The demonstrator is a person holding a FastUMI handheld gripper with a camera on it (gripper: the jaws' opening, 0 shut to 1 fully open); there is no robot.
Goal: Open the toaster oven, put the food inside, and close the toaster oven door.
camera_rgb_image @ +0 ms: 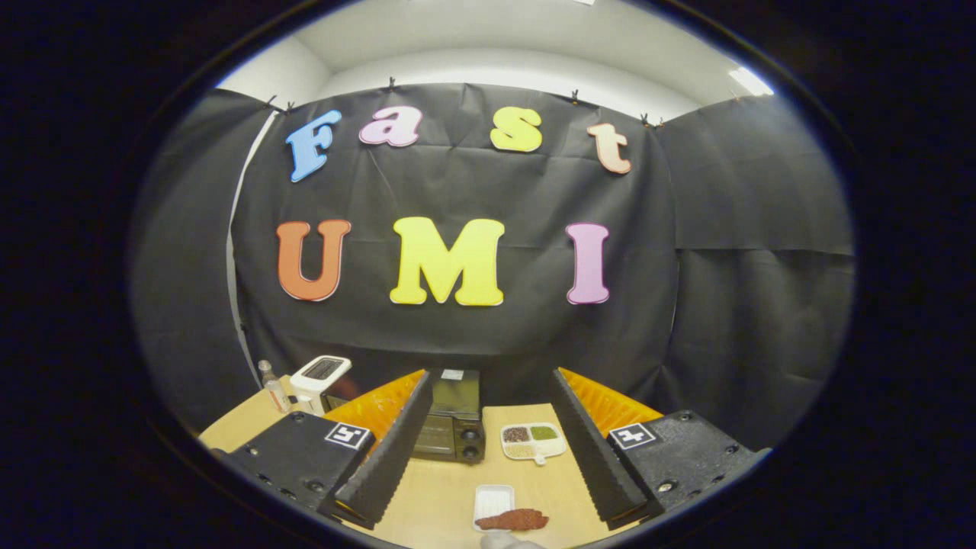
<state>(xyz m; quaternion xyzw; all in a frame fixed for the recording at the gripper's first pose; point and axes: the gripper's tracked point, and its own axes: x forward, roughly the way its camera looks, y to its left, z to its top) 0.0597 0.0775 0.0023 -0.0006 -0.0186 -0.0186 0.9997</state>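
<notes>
Wood table (450, 496), boxy toaster oven (451, 427), gripper (488, 488) agape

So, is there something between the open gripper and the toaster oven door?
Nothing visible blocks it. The gripper is open above the table, and the toaster oven stands beyond the fingers, door shut. The divided plate sits beside the oven; the food lies nearer, between the fingers.

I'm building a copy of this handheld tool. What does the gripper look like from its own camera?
The gripper has two long wedge-shaped jaws with ribbed, sawtooth inner faces, standing apart and open. Each is backed by a ridged orange piece and mounted on a dark block with screws. Each block carries a square black-and-white marker tag.
</notes>
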